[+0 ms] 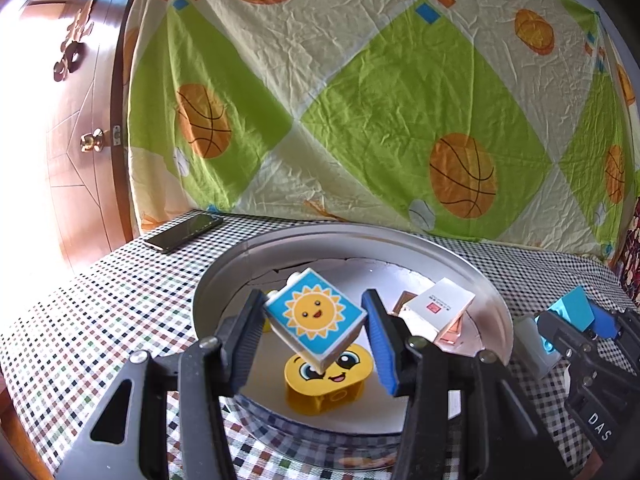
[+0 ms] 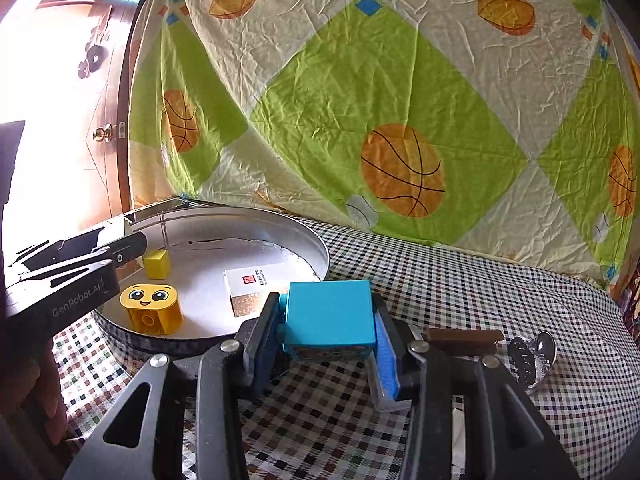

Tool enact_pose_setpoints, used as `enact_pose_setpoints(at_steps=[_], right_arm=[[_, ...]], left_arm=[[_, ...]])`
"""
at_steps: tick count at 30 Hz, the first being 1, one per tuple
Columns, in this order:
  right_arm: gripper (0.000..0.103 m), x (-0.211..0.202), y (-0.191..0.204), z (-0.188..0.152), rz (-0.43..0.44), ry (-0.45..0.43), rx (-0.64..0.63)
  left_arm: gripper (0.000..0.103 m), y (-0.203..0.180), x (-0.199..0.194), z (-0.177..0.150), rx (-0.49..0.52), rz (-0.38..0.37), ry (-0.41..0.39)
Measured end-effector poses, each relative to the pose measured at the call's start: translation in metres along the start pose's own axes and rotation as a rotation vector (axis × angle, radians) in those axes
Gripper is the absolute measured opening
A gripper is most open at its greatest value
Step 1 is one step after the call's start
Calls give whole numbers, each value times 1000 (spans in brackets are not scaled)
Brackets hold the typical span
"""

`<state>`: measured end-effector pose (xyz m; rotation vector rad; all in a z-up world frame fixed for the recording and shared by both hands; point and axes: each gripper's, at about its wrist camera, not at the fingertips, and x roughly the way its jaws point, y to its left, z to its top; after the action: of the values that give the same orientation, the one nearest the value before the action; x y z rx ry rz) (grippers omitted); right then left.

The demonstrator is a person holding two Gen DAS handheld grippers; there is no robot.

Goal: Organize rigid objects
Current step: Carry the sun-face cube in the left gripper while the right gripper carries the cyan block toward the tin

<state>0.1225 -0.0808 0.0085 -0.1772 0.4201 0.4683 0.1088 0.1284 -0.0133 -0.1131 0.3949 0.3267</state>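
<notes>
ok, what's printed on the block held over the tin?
A smiling yellow sun on blue, on the white toy block; left wrist view shows it best.

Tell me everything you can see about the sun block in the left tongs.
The sun block is a white plastic toy brick whose blue face shows a smiling orange-yellow sun. Round studs show on its upper far edge. It is tilted, one corner pointing down, and seems to be in the air above the round metal tin, just over the yellow face block. The left tongs flank it; contact on the right is unclear.
</notes>
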Motion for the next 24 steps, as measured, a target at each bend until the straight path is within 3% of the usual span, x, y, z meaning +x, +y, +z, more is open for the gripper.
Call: enact_pose_setpoints(at_steps=[18,24], right_arm=[[45,19,21,7,63,28,-41],[45,26,23,28,128,48,-23]], left_arm=[[49,22,17,4,19,7,48],[49,26,27,16,47,0,72]])
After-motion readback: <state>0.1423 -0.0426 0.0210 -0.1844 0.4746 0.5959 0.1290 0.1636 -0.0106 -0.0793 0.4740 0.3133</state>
